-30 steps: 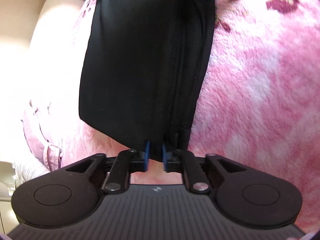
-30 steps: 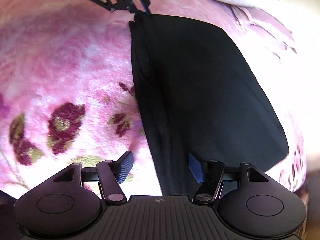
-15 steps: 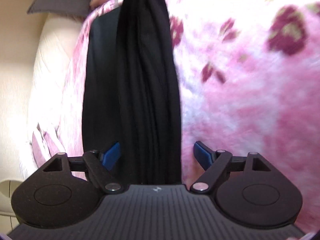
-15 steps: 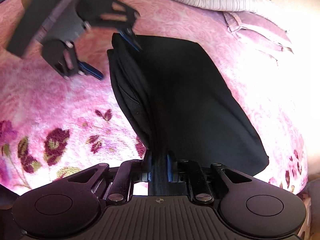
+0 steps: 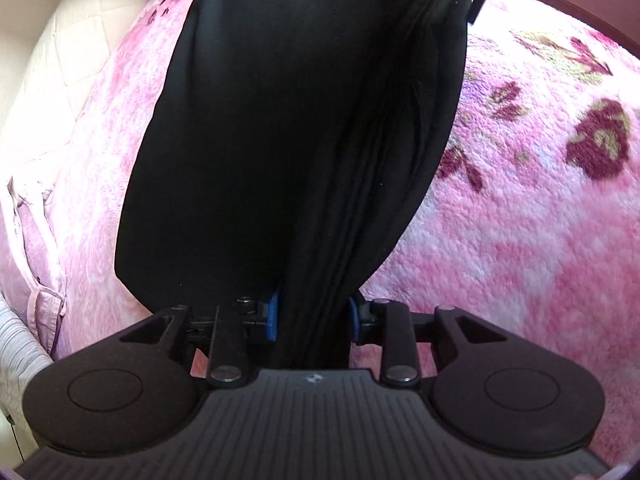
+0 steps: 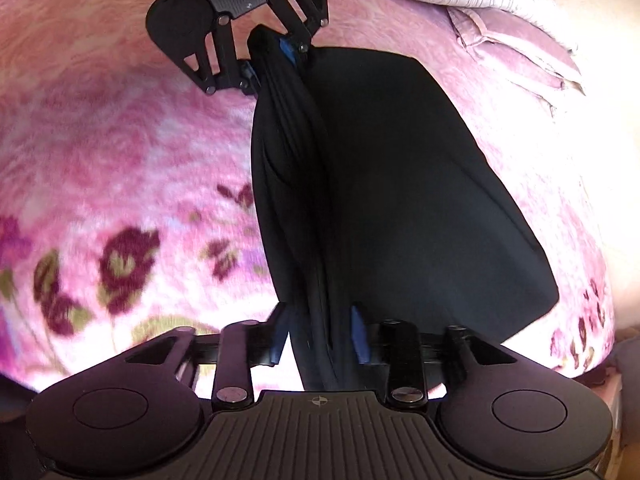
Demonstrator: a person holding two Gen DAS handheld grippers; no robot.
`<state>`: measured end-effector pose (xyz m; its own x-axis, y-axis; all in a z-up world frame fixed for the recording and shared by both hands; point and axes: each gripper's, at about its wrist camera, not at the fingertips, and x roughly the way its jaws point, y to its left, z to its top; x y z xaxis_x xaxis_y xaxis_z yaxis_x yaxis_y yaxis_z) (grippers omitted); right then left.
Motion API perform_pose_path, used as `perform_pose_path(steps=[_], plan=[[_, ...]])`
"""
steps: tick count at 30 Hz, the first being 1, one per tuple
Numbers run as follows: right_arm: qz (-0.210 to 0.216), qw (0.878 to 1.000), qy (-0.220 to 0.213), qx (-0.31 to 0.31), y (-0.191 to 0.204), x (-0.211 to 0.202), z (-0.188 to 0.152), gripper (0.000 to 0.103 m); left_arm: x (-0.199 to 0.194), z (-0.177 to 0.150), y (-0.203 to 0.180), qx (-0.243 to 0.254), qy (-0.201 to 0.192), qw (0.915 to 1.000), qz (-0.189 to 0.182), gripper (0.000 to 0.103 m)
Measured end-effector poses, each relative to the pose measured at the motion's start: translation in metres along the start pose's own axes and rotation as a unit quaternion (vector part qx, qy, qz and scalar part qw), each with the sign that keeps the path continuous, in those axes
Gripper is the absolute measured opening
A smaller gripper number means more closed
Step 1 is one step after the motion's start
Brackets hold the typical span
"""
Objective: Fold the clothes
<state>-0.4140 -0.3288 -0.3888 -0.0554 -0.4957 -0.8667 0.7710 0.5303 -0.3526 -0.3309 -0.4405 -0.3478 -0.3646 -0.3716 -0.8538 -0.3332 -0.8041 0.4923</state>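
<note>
Black garment [image 5: 280, 120] on the pink floral blanket [image 5: 520, 220], mid-fold: we clamp its bunched edge in left hand-held gripper [image 5: 312, 316] and right hand-held gripper [image 6: 320, 336]. Next, we judge, both ends must carry across together and lie flat.

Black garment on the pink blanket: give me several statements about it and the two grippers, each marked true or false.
1. The left gripper is closed on the bunched edge of the black garment. True.
2. The right gripper holds nothing. False: the same bunched edge runs between its pads.
3. The garment lies on a plain white sheet. False: it lies on a pink floral blanket.
4. Both grippers hold the same long edge, at opposite ends. True.
5. The garment is spread fully flat. False: one edge is gathered in folds.
</note>
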Motion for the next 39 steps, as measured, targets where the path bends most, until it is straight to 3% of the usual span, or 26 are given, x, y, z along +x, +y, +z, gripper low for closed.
perform_pose_path(steps=[13,23,30,36,39], plan=[[0.000,1.000,0.012,-0.010,-0.002,0.022,0.012,0.039,-0.006,-0.002,-0.003,-0.007,0.002,1.0000,-0.006,0.027],[-0.010,1.000,0.017,-0.021,0.004,0.028,0.015,0.042,0.011,-0.001,0.005,-0.010,-0.001,0.9999,-0.011,0.027],[-0.025,0.998,0.008,-0.053,0.012,0.026,0.017,0.044,-0.008,-0.006,0.034,-0.095,-0.027,0.9940,-0.046,0.024],[-0.046,0.992,-0.006,-0.114,0.018,0.036,0.013,0.055,-0.010,-0.007,0.044,-0.095,-0.039,0.9926,-0.065,0.024],[-0.045,0.992,-0.002,-0.121,0.018,0.027,0.015,0.055,-0.011,-0.009,0.052,-0.123,-0.044,0.9884,-0.077,0.024]])
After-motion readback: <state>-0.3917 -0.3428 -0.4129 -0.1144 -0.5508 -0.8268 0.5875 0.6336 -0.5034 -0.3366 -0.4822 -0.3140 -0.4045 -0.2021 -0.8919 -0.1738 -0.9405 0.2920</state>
